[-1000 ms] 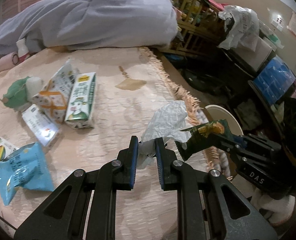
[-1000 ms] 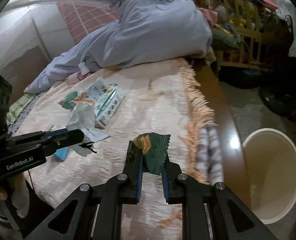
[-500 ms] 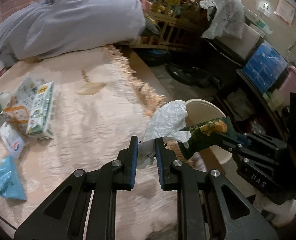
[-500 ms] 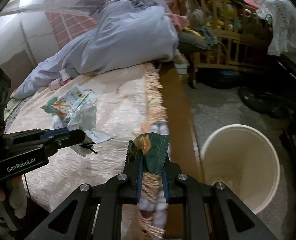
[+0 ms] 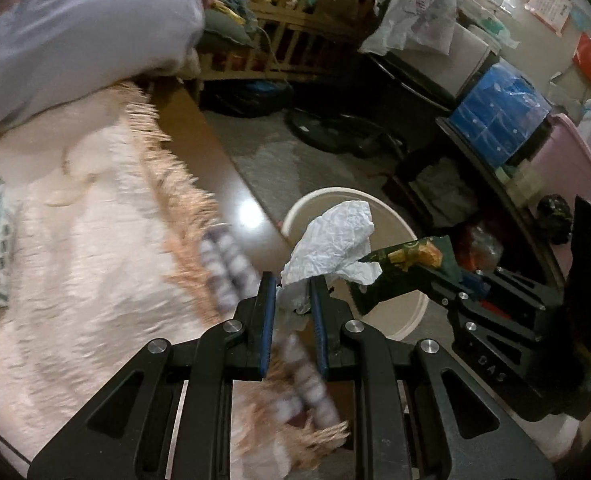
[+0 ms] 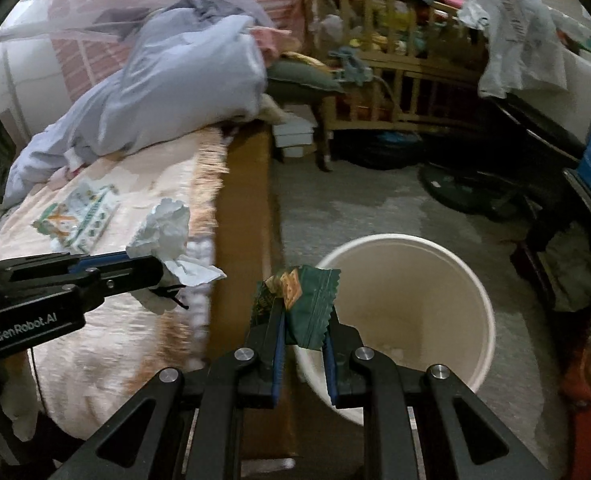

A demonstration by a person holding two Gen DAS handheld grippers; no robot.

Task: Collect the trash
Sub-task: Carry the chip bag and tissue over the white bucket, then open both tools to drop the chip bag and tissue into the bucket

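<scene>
Trash rides in both claws at this moment, one piece each. The left claw [image 5: 291, 300] is clamped on a crumpled white paper wad [image 5: 333, 242], pinched at its lower end so most of the wad stands free above the fingertips; that grip looks chosen so the paper can fall clear once the fingers part. The right claw [image 6: 301, 336] is clamped on a dark green snack wrapper [image 6: 307, 304] with a serrated edge and an orange-yellow picture on its face, held by its lower half with the printed end standing up.

Outward from the fingers, the cream-coloured bin [image 6: 483, 308] stands on the grey floor [image 6: 355, 208], just beside the wooden bed edge [image 6: 247, 216]. In the right wrist view the wrapper sits over the near left rim of the bin, so my judgement is that the right claw is almost in place to drop. The paper wad lies over the bin's opening in the left wrist view, but the right wrist view shows it over the fringed blanket [image 5: 95, 240] at the bed's edge, so it probably needs to travel further across.

The paper is light and creased, and may cling to a finger pad. The wrapper is flat, glossy and stiff enough to hold its shape.

Farther back on the bed, milk cartons [image 6: 81, 216] and a pale blue duvet [image 6: 183, 88] lie on the blanket; the cartons look like trash to be fetched next.
</scene>
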